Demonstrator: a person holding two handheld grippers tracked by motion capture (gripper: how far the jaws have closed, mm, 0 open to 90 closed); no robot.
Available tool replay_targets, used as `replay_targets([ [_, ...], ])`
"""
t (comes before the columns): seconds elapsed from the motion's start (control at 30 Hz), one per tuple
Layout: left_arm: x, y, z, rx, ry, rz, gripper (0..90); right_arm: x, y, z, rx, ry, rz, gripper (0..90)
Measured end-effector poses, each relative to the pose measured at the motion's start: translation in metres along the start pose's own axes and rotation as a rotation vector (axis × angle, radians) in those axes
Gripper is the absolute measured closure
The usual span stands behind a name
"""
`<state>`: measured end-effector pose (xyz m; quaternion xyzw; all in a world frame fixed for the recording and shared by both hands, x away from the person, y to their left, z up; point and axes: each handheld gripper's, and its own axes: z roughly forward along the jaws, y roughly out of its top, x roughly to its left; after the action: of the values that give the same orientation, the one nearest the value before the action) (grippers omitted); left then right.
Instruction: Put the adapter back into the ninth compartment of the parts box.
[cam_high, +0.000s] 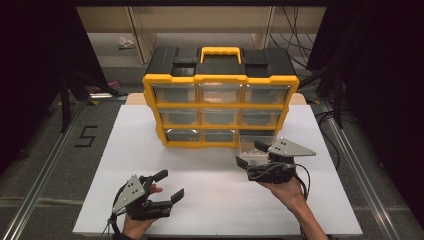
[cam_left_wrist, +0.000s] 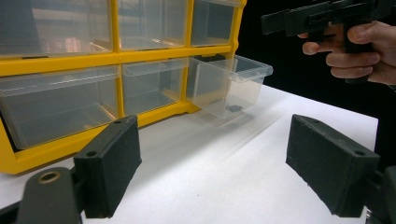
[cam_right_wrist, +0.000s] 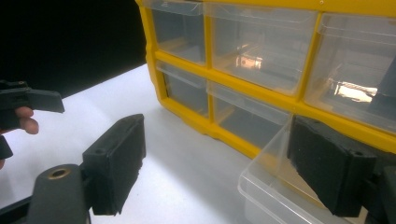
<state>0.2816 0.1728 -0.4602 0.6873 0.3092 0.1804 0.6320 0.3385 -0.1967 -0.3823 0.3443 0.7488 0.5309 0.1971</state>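
Nine clear drawers fill the yellow organizer on the white table; the bottom-right drawer is pulled out. Your right gripper stands open just at its rim, one jaw over it, nothing gripped. Your left gripper waits open, empty, well apart.

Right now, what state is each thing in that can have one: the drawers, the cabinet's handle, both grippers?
bottom-right drawer: pulled partway out, a small dark item on its floor.
other drawers: pushed in; contents cannot be told.
carry handle: folded flat on the cabinet top.
left gripper: open, nothing between its jaws, above the table.
right gripper: open, at the pulled-out drawer's front; grip not visible.
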Motion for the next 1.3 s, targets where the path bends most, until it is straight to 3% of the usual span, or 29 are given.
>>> replay_targets([
  [1.3,0.0,-0.001,0.001,-0.001,-0.002,-0.01,17.3,0.007,-0.022,-0.017,-0.089,0.024,0.026,12.0],
])
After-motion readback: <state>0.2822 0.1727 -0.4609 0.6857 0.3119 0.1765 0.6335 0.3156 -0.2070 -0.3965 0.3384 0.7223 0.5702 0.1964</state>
